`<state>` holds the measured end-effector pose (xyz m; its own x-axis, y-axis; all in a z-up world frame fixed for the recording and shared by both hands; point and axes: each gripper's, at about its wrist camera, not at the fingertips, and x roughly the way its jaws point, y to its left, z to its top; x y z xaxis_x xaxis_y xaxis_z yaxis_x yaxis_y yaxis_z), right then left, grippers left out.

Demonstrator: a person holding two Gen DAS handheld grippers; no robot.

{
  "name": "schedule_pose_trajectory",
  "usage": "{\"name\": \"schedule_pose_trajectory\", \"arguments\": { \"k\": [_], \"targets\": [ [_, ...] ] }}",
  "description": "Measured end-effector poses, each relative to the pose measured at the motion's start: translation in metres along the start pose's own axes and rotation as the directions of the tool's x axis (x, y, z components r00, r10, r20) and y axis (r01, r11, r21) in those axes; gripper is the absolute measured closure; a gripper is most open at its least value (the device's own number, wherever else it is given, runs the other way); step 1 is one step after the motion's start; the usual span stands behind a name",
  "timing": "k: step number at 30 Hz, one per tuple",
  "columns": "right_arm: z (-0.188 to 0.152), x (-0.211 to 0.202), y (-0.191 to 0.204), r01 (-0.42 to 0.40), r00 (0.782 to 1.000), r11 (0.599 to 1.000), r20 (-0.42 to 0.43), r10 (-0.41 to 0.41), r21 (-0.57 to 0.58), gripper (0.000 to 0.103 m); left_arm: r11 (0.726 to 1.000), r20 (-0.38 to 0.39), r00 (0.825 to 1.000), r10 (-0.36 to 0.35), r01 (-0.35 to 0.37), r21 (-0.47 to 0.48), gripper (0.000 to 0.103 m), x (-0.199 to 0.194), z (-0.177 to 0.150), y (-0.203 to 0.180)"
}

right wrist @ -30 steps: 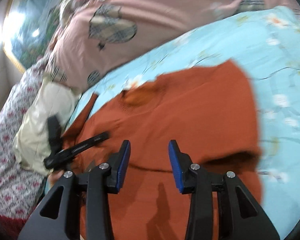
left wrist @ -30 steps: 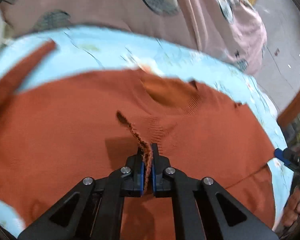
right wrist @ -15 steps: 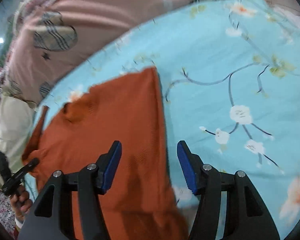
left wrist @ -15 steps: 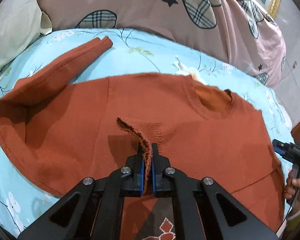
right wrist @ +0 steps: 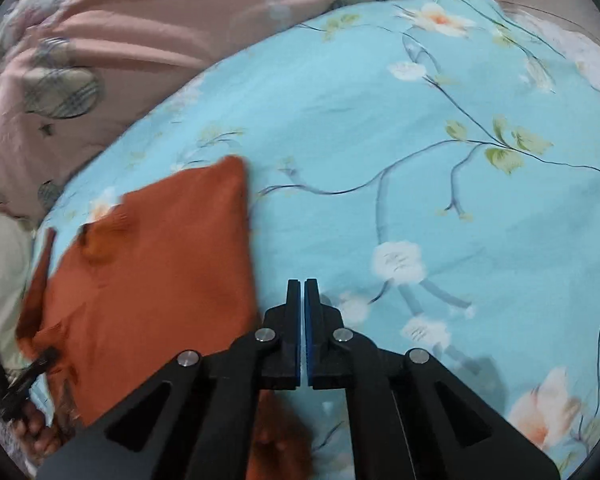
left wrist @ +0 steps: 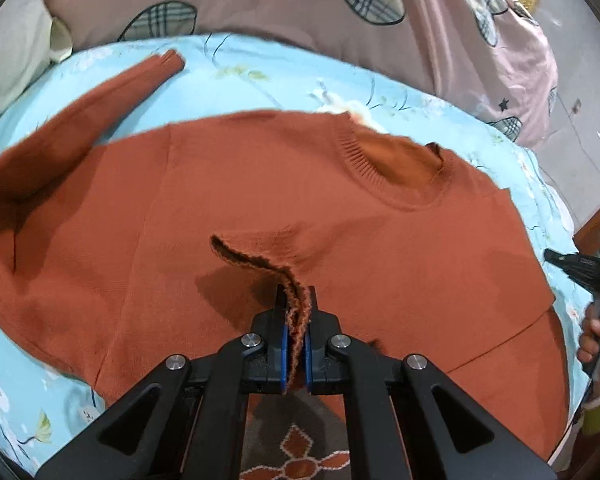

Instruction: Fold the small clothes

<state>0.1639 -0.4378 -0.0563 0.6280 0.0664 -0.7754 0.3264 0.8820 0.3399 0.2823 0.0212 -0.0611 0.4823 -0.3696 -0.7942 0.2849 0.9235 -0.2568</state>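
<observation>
**Right gripper closed beside sweater; left gripper holds hem**

Since the earlier frame, the right gripper [right wrist: 302, 292] has swung off the sweater [right wrist: 152, 280] and its jaws have just been closing; they now meet with nothing between them, over bare bedsheet [right wrist: 440, 200]. In the right wrist view the sweater fills the lower left of the frame, its edge just left of the fingertips.

In the left wrist view the left gripper [left wrist: 296, 300] is clenched on a raised fold of the sweater's knit edge [left wrist: 256, 262] at lower centre. The sweater body [left wrist: 260, 184] lies flat across the middle of the frame, neck opening [left wrist: 400, 160] at upper right, one sleeve [left wrist: 112, 92] stretched toward the upper left.

No brand, label or writing can be read.

Surface: a light blue bedsheet with a flower and branch print. A pink blanket [left wrist: 300, 12] with plaid patches and stars lies along the top. A cream pillow [left wrist: 12, 52] sits at the upper left edge. A patterned rug [left wrist: 296, 452] shows at the bottom centre. A hand [left wrist: 598, 344] grips the other tool at the right edge.
</observation>
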Motion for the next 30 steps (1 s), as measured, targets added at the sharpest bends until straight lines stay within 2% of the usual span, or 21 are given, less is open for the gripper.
{"name": "schedule_pose_trajectory", "arguments": {
  "k": [1, 3, 5, 7, 8, 10, 12, 14, 15, 16, 17, 18, 19, 20, 21, 22, 25, 28, 30],
  "targets": [
    [-0.004, -0.005, 0.014, -0.036, 0.999, 0.998, 0.009, 0.037, -0.046, 0.098, 1.0, -0.002, 1.0, 0.001, -0.001, -0.003, 0.099, 0.001, -0.002, 0.002],
    [-0.019, -0.005, 0.047, -0.056, 0.998, 0.984, -0.01, 0.055, -0.168, 0.088, 1.0, -0.006, 1.0, 0.008, -0.008, -0.003, 0.099, 0.002, -0.003, 0.004],
    [-0.032, 0.008, 0.066, -0.084, 0.996, 0.973, -0.061, 0.073, -0.213, 0.075, 0.999, -0.007, 0.999, 0.04, -0.04, 0.003, 0.098, 0.002, -0.005, 0.007],
    [-0.038, 0.028, 0.059, -0.056, 0.993, 0.982, -0.108, 0.037, -0.178, 0.075, 0.998, -0.012, 0.998, 0.066, -0.066, 0.005, 0.097, -0.001, -0.008, 0.014],
    [-0.039, 0.033, 0.051, -0.058, 0.993, 0.988, -0.113, 0.042, -0.145, 0.076, 0.996, -0.014, 0.996, 0.09, -0.09, 0.007, 0.092, -0.006, -0.012, 0.019],
    [-0.039, 0.025, 0.039, -0.087, 0.992, 0.993, -0.094, 0.08, -0.082, 0.076, 0.993, -0.015, 0.992, 0.122, -0.122, 0.009, 0.091, -0.015, -0.016, 0.028],
    [-0.04, 0.01, 0.037, -0.057, 0.996, 0.996, -0.07, 0.052, -0.069, 0.073, 0.987, 0.0, 0.987, 0.16, -0.16, 0.012, 0.092, -0.028, -0.017, 0.037],
    [-0.045, -0.005, 0.043, -0.091, 0.995, 0.993, -0.042, 0.088, -0.08, 0.06, 0.982, 0.026, 0.982, 0.188, -0.189, 0.023, 0.09, -0.04, -0.008, 0.043],
    [-0.049, -0.01, 0.047, -0.118, 0.993, 0.989, -0.039, 0.115, -0.088, 0.057, 0.979, 0.039, 0.979, 0.2, -0.201, 0.03, 0.088, -0.044, -0.001, 0.044],
    [-0.053, -0.013, 0.053, -0.138, 0.99, 0.986, -0.04, 0.135, -0.097, 0.054, 0.975, 0.052, 0.975, 0.216, -0.218, 0.037, 0.079, -0.047, 0.008, 0.045],
    [-0.058, -0.016, 0.059, -0.159, 0.987, 0.982, -0.045, 0.155, -0.106, 0.054, 0.97, 0.062, 0.97, 0.236, -0.239, 0.043, 0.061, -0.048, 0.019, 0.046],
    [-0.063, -0.016, 0.064, -0.178, 0.984, 0.977, -0.054, 0.173, -0.114, 0.054, 0.961, 0.073, 0.961, 0.268, -0.272, 0.047, 0.051, -0.048, 0.031, 0.046],
    [-0.068, -0.015, 0.07, -0.191, 0.981, 0.974, -0.065, 0.185, -0.121, 0.054, 0.947, 0.088, 0.946, 0.312, -0.317, 0.053, 0.034, -0.046, 0.044, 0.047],
    [-0.076, -0.014, 0.075, -0.205, 0.977, 0.97, -0.084, 0.196, -0.13, 0.054, 0.923, 0.113, 0.922, 0.371, -0.379, 0.062, 0.023, -0.041, 0.062, 0.049],
    [-0.082, -0.011, 0.082, -0.215, 0.975, 0.968, -0.094, 0.203, -0.134, 0.054, 0.914, 0.12, 0.912, 0.392, -0.401, 0.066, 0.02, -0.036, 0.074, 0.052],
    [-0.088, -0.009, 0.086, -0.23, 0.97, 0.964, -0.107, 0.216, -0.135, 0.054, 0.911, 0.116, 0.91, 0.399, -0.407, 0.066, 0.017, -0.029, 0.087, 0.057],
    [-0.101, -0.001, 0.095, -0.262, 0.959, 0.955, -0.147, 0.241, -0.139, 0.053, 0.91, 0.056, 0.911, 0.407, -0.41, 0.054, 0.016, 0.003, 0.131, 0.08],
    [-0.107, 0.008, 0.103, -0.254, 0.958, 0.955, -0.175, 0.228, -0.149, 0.052, 0.889, 0.01, 0.891, 0.454, -0.453, 0.069, 0.016, 0.036, 0.161, 0.105],
    [-0.109, 0.007, 0.101, -0.244, 0.96, 0.957, -0.179, 0.216, -0.156, 0.052, 0.898, -0.058, 0.897, 0.438, -0.434, 0.068, 0.021, 0.06, 0.17, 0.122]
  ]
}}
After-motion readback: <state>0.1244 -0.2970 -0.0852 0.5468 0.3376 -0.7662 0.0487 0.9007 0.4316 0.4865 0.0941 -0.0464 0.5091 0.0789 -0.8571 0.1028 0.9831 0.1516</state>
